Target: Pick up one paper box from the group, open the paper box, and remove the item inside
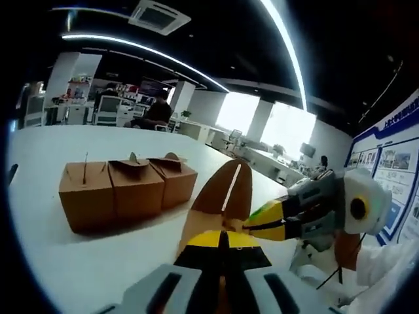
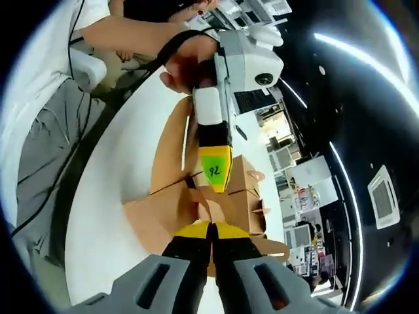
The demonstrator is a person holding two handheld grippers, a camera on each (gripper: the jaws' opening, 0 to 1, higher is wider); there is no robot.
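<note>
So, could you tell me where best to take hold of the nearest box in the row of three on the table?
Probably the upright tab on top of the nearest box, taken from straight above. The tab stands clear above the closed lid and is thin enough to pinch, while the box's right side sits against the middle box.

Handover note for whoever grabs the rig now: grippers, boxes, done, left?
Left gripper: shut on the picked box's flap.
Right gripper: shut on the same box, beside the left gripper.
Picked box: held between both grippers above the white table, flaps raised.
Three more boxes sit in a row on the table, closed.
Done: one box picked, both grippers gripping it.
Left: finish opening it and take out the item; the inside can't be seen.
</note>
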